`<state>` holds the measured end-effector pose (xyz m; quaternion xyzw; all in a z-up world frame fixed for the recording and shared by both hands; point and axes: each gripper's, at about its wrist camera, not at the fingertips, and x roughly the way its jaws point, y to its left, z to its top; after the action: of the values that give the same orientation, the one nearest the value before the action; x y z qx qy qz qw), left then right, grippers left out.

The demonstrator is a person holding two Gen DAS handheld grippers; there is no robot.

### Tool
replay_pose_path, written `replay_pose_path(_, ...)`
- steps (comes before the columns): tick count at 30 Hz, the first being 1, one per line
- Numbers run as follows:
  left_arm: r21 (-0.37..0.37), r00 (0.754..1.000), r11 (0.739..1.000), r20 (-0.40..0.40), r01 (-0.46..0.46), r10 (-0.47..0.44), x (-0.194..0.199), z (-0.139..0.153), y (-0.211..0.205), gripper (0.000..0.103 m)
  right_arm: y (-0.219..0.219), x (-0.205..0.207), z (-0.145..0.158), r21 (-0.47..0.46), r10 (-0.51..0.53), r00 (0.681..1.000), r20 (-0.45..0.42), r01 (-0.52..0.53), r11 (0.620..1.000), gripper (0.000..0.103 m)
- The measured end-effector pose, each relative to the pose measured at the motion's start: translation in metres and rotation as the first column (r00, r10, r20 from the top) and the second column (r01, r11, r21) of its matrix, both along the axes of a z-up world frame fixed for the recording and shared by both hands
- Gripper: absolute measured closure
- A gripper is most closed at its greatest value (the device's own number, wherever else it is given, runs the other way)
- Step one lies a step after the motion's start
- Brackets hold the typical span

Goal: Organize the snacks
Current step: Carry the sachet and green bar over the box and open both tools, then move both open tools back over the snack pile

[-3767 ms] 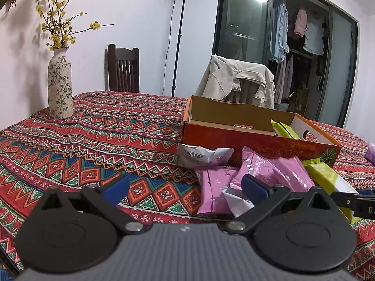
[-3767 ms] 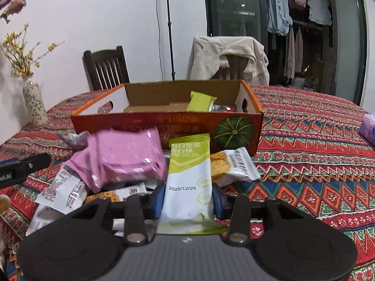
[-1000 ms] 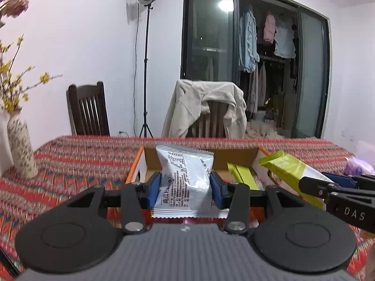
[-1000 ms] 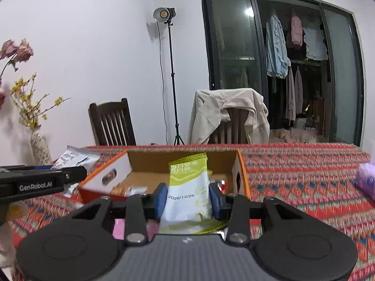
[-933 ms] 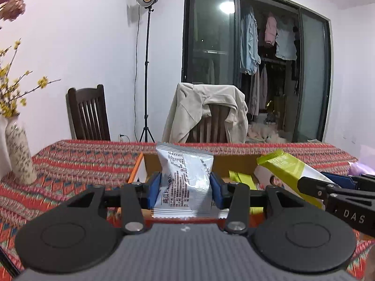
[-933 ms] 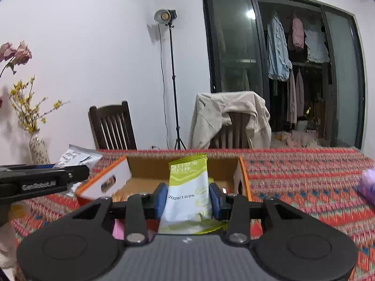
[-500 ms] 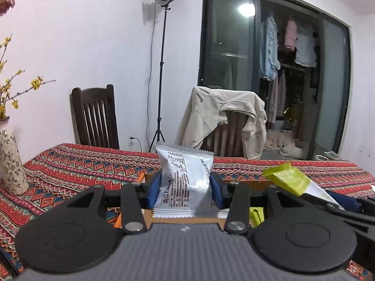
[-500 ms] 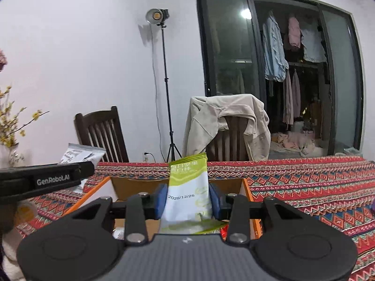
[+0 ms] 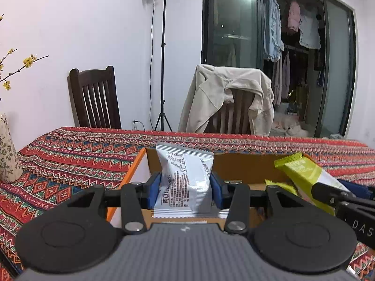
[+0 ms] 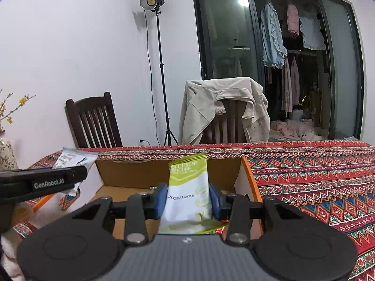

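Note:
My left gripper (image 9: 185, 187) has a silver snack packet (image 9: 185, 171) upright between its blue pads, which still touch it while the jaws are opening. It hangs over the left end of the open orange cardboard box (image 9: 243, 166). My right gripper (image 10: 188, 199) is shut on a green and white snack packet (image 10: 188, 178), held upright over the box (image 10: 140, 173) near its right wall. In the left wrist view the green packet (image 9: 302, 171) shows at the right. In the right wrist view the silver packet (image 10: 70, 158) shows at the left. The box floor is mostly hidden.
The box sits on a table with a red patterned cloth (image 9: 70, 154). A flowered vase (image 9: 7, 154) stands at the table's left edge. Behind the table are a dark wooden chair (image 9: 93, 100), a chair draped with a beige jacket (image 9: 225, 100) and a light stand (image 9: 161, 46).
The left gripper, open over the table at first, now has the silver packet. Over the last second both grippers carried their packets forward and slightly down, so the box now lies close beneath them.

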<state>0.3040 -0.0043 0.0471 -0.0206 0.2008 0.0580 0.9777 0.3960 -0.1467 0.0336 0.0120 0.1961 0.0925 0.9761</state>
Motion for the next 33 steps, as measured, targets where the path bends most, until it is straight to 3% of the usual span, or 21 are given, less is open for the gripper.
replay_pose_path(2, -0.007, 1.0, 1.0, -0.001, 0.017, -0.017, -0.002, -0.002, -0.001, 0.05, -0.001, 0.0, -0.002, 0.005, 0.005, 1.0, -0.016, -0.004, 1.0, 0.063)
replay_pose_path(4, -0.009, 1.0, 1.0, 0.016, 0.026, -0.025, -0.006, -0.001, -0.001, 0.027, -0.003, -0.002, -0.004, 0.011, 0.004, 1.0, -0.022, -0.003, 1.0, 0.061)
replay_pose_path(5, 0.001, 0.999, 1.0, 0.036, 0.015, -0.015, -0.009, 0.0, -0.002, 0.013, -0.004, -0.003, -0.004, 0.016, 0.002, 1.0, -0.025, -0.002, 1.0, 0.05)
replay_pose_path(6, 0.011, 0.998, 1.0, 0.055, 0.006, -0.007, -0.011, 0.0, -0.004, 0.003, -0.005, -0.006, -0.004, 0.023, 0.001, 1.0, -0.026, -0.001, 1.0, 0.032)
replay_pose_path(8, 0.017, 0.996, 1.0, 0.09, -0.001, 0.0, -0.017, 0.001, -0.006, 0.0, -0.007, -0.008, -0.004, 0.038, -0.003, 1.0, -0.018, 0.004, 0.999, 0.008)
replay_pose_path(10, 0.016, 0.996, 1.0, 0.089, -0.001, -0.001, -0.018, 0.002, -0.007, 0.0, -0.009, -0.01, -0.004, 0.044, -0.005, 1.0, -0.018, 0.006, 0.999, 0.0)
replay_pose_path(26, 0.025, 0.996, 1.0, 0.09, -0.017, 0.014, -0.024, 0.008, -0.011, 0.0, -0.007, -0.011, -0.001, 0.022, -0.022, 1.0, -0.017, 0.023, 1.0, 0.0)
replay_pose_path(33, 0.024, 0.994, 1.0, 0.107, -0.006, 0.004, -0.034, 0.025, -0.015, 0.0, -0.005, -0.024, 0.016, 0.004, -0.018, 1.0, 0.016, 0.018, 1.0, 0.0)
